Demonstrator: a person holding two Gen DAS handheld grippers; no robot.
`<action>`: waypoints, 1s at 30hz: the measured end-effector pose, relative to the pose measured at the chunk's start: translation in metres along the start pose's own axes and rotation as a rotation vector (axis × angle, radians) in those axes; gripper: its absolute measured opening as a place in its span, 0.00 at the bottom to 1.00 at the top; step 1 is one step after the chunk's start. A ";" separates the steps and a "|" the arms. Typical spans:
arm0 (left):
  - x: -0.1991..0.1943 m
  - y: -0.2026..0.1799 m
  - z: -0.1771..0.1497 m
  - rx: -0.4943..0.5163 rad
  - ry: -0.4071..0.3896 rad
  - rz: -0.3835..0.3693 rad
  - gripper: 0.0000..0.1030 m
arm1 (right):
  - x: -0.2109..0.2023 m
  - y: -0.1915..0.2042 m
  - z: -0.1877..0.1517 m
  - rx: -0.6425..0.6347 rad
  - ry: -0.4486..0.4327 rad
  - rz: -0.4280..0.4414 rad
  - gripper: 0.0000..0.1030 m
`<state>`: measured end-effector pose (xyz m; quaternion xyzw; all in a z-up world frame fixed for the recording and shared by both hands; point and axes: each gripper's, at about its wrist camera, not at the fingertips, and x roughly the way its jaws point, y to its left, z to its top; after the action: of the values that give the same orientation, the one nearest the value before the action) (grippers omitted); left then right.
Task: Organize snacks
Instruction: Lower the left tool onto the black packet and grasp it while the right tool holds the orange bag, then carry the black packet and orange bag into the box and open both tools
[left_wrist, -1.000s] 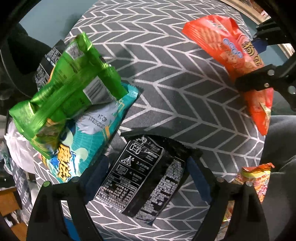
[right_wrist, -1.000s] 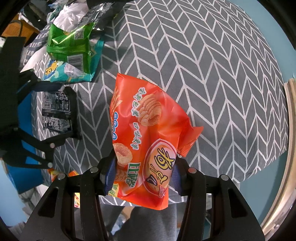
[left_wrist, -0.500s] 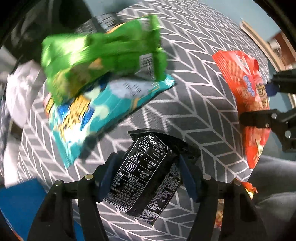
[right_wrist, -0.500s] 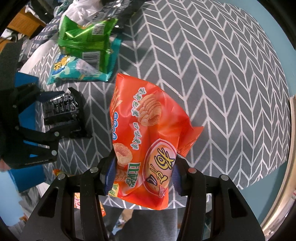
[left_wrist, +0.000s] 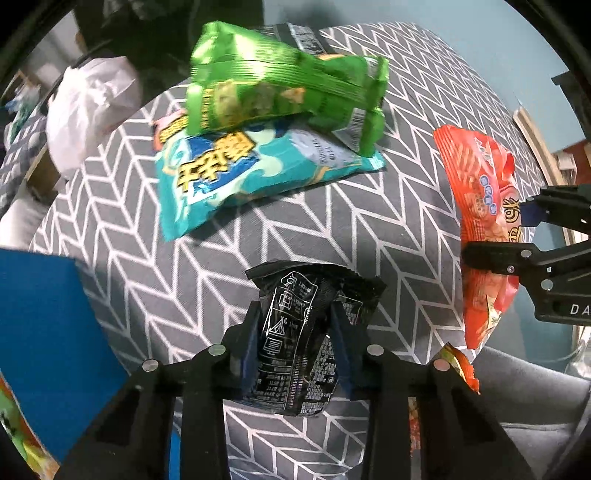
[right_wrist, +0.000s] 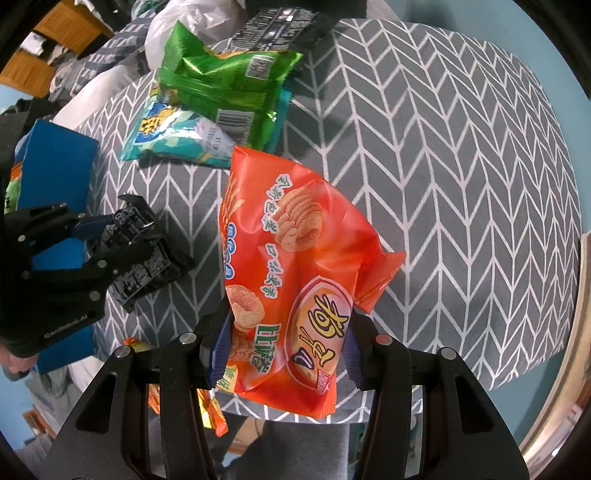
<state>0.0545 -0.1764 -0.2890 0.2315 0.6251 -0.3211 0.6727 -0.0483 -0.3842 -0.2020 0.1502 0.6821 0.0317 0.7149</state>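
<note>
Two packets are gripped: left hand-held gripper (left_wrist: 295, 336) closing on the black packet (left_wrist: 299, 343), right hand-held gripper (right_wrist: 282, 347) clamping the orange bag (right_wrist: 291, 280), long axes pointing forward.

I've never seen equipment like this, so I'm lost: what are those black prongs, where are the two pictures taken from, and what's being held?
The prongs are two hand-held grippers a person carries; each has a camera looking along its fingers. In its own view, the left hand-held gripper is closing on a black packet. The right hand-held gripper clamps an orange crisp bag. On the grey zigzag cloth a green bag lies on top of a teal bag.
</note>
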 end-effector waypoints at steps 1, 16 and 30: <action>-0.003 0.002 -0.001 -0.016 -0.010 -0.001 0.29 | 0.000 0.001 0.001 -0.003 -0.001 0.001 0.49; -0.082 0.022 -0.045 -0.195 -0.085 -0.048 0.16 | -0.019 0.028 0.009 -0.083 -0.028 0.014 0.49; -0.147 0.033 -0.067 -0.321 -0.202 -0.053 0.16 | -0.066 0.066 0.012 -0.199 -0.064 0.025 0.49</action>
<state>0.0301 -0.0851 -0.1537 0.0713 0.6035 -0.2567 0.7515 -0.0306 -0.3396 -0.1210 0.0879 0.6503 0.1032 0.7475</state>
